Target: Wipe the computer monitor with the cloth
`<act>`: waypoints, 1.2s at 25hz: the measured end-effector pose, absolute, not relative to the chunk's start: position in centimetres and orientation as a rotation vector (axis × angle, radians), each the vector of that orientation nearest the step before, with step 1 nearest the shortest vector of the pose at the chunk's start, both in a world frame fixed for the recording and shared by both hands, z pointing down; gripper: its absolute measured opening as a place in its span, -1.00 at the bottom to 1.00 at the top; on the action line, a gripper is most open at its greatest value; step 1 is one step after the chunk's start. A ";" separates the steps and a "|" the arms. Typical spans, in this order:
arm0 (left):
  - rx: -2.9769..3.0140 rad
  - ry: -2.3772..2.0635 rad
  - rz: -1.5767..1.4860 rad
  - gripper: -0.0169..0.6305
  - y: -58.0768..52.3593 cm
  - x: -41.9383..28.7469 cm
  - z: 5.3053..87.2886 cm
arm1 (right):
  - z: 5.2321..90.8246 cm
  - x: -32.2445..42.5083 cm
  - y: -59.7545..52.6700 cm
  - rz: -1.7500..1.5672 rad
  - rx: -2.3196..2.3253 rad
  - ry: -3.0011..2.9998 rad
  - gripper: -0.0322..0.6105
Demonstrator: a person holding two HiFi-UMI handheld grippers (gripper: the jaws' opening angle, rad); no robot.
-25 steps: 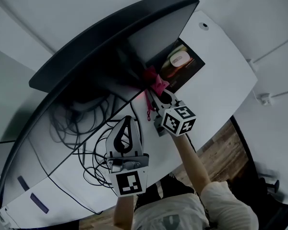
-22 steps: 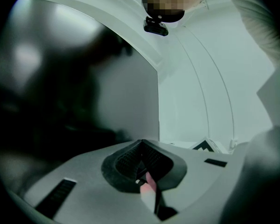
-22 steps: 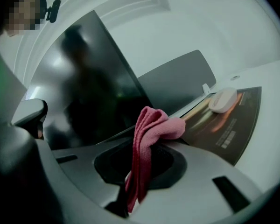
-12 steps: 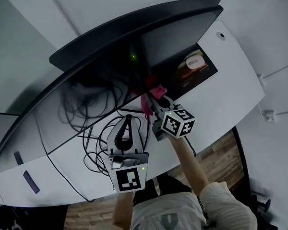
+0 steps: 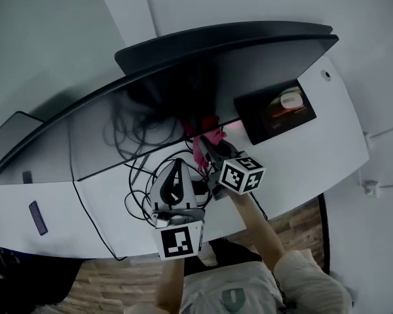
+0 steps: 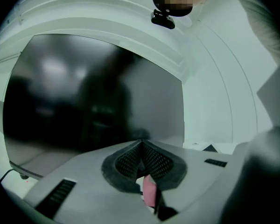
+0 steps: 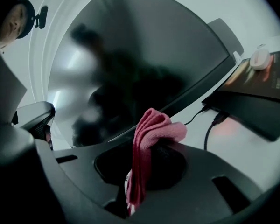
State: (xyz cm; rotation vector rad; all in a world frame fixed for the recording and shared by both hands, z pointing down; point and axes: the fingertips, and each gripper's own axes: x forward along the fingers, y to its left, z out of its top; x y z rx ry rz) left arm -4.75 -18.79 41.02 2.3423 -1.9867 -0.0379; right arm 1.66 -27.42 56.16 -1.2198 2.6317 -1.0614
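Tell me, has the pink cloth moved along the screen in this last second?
Yes, slightly: the right gripper has carried the pink cloth leftward along the monitor's lower edge, away from the dark mouse mat.

Stretching across as a white desk (image 5: 301,156); bearing a curved dark monitor (image 5: 249,77) along the back; trailing tangled black cables (image 5: 141,175) mid-surface; carrying a dark mat (image 5: 275,120) at right, pale mouse (image 5: 290,100) resting on it.

White desk (image 5: 314,156) bearing tangled black cables (image 5: 139,178) at centre, dark mat (image 5: 262,113) with pale mouse (image 5: 290,99) at right, small dark slab (image 5: 37,218) at left; wooden floor (image 5: 298,221)
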 end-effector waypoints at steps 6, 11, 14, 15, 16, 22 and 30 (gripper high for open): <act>2.273 -2.078 -0.042 -0.90 -16.7 -9.9 41.5 | 56.2 -3.2 -25.7 -1.099 -1.127 2.673 -0.73; 2.169 -2.137 -0.112 -0.90 -14.8 -14.3 41.4 | 56.1 -8.3 -23.6 -1.153 -1.054 2.707 -0.73; 2.138 -2.159 -0.119 -0.90 -13.3 -17.4 41.3 | 56.0 -12.0 -22.0 -1.179 -1.012 2.719 -0.73; 2.128 -2.167 -0.119 -0.90 -12.8 -18.4 41.4 | 56.1 -13.3 -21.4 -1.187 -1.000 2.723 -0.73; 2.117 -2.178 -0.115 -0.90 -12.3 -19.5 41.4 | 56.1 -14.6 -20.9 -1.194 -0.986 2.727 -0.73; 2.042 -2.238 -0.052 -0.90 -9.4 -26.0 42.0 | 56.2 -21.5 -18.6 -1.236 -0.928 2.734 -0.73; 2.008 -2.263 -0.021 -0.90 -6.0 -32.6 42.0 | 56.2 -29.1 -15.6 -1.243 -0.880 2.765 -0.73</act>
